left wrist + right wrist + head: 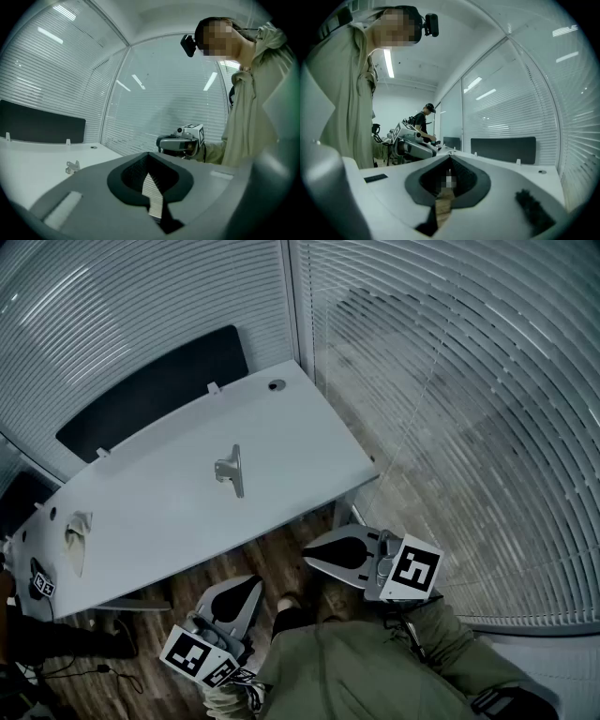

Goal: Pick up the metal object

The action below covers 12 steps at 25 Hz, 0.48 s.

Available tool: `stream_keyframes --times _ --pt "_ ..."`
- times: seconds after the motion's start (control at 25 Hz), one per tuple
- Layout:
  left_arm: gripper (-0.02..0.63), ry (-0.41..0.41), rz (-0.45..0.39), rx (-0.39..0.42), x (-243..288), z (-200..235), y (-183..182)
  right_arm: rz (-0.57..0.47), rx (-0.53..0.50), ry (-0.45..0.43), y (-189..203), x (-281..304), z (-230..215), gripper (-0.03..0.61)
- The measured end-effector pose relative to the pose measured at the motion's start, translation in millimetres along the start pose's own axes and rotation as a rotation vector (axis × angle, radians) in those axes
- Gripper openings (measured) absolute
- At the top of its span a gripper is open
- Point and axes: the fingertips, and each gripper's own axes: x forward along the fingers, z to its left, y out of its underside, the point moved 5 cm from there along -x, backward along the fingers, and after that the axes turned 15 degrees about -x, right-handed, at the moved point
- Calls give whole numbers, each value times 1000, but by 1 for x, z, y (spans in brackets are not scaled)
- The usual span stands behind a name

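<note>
Olive-green clothing (375, 662) of the person fills the bottom edge of the head view, and both tongs are held close in front of it, low in the frame and off the table.

The left gripper (255, 585) sits at lower left, its marker cube beneath it and its tips pointing up toward the table edge. In its own view its jaws (149, 153) are clenched tip to tip, with only the hollow behind them and nothing between them. The right gripper (311, 560) sits at lower centre-right, its tips pointing left. Its own view shows its jaws (450, 158) meeting at the tip in the same way, also empty. Each tong shows in the other's view: the right one right of centre (180, 143), the left one left of centre (412, 145).

The metal object (230, 468) lies near the middle of the white table (169, 512), well apart from both grippers and untouched. It is small and silvery, with a narrow strip running toward the near edge. In the left gripper view it shows as a small piece at lower left (72, 166).

A pale crumpled cloth (75, 538) lies toward the left end of the table. A black panel (155, 390) stands along the far edge at upper left. White blinds (450, 381) cover the walls across the top and right of the frame, and wooden floor (234, 563) shows below the near edge of the table.
</note>
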Motion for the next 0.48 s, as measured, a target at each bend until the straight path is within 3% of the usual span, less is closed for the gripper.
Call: stream_keyframes --times 0.48 --pt "5 29 -10 -17 26 119 -45 72 -9 18 25 79 -84 3"
